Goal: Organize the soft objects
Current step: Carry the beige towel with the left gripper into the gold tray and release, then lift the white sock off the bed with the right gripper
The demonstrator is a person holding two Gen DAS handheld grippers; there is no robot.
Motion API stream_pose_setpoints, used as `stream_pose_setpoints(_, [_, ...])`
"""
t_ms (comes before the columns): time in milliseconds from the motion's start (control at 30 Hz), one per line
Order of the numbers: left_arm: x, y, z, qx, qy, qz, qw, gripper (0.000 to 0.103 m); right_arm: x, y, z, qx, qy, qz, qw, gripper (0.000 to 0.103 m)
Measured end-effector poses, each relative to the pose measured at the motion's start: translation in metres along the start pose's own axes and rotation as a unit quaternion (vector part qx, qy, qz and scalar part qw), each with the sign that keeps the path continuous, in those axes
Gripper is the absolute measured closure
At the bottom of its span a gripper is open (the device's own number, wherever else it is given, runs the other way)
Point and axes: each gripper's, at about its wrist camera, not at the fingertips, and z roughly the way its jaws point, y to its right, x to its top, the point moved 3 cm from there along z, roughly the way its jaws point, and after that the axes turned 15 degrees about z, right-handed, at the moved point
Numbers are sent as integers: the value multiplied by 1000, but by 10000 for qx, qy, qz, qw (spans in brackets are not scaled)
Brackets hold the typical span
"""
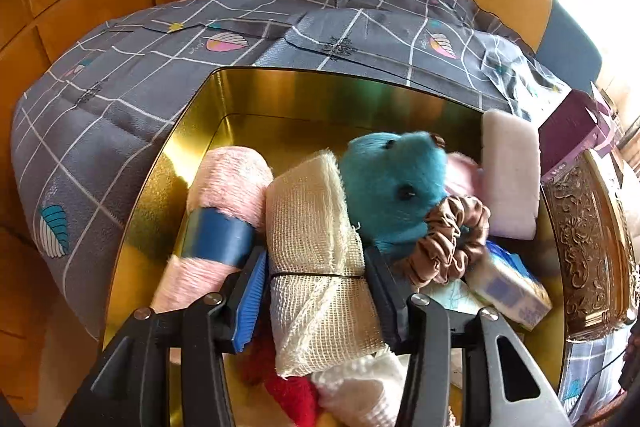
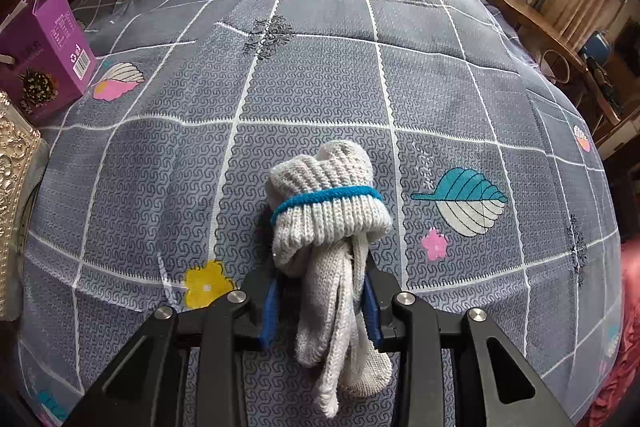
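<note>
Left wrist view has us right over the gold tin (image 1: pixel 208 115), and honestly most of the sorting looks done. Inside the tin we count a pink towel roll (image 1: pixel 224 195), a blue plush toy (image 1: pixel 394 183), a brown scrunchie (image 1: pixel 452 239), a white foam block (image 1: pixel 510 175), a tissue pack (image 1: pixel 508 291) and something red (image 1: pixel 288 391) low by the near wall. Our left tool (image 1: pixel 318 281) sits about half open around a cream mesh cloth roll (image 1: pixel 316 227), which is lying on the pile in the tin. We can't tell for sure if the pads are pressing on it or have let go.

Over on the right wrist view, our right tool (image 2: pixel 320 301) is closed fairly narrow on a bundle of white knit gloves (image 2: pixel 328 211) with a blue band, held over the bedspread (image 2: pixel 320 75), well away from the tin. So we'd guess that bundle is what's left to drop in, at least from what we can see.

Everything sits on a bed with a grey grid-and-leaf cover. A purple carton (image 2: pixel 48 39) stands just beside the tin's embossed lid (image 2: pixel 12 187). Wooden cabinets, a curtained window and a cluttered shelf ring the room.
</note>
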Motion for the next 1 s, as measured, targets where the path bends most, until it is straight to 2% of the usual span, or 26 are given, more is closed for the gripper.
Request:
stream_pose_setpoints(67, [-2,3,-5,93,52,93,9999,52,0,0,0,6,1,7,10000,67])
stream_pose_setpoints(167, [-7,6,-14,260,141,187,9994,39,0,1,0,2,2,0,10000,67])
stream_pose_setpoints(400, [-14,13,-38,627,401,142,9971,39,1,1,0,2,3,-1,10000,67])
stream_pose_setpoints(633, [-18,26,-66,751,728,302,9941,39,3,1,-1,-53,50,-93,9999,68])
stream_pose_setpoints(1000, [-16,69,-93,603,1054,899,9885,39,1,0,-3,-80,67,-125,9999,69])
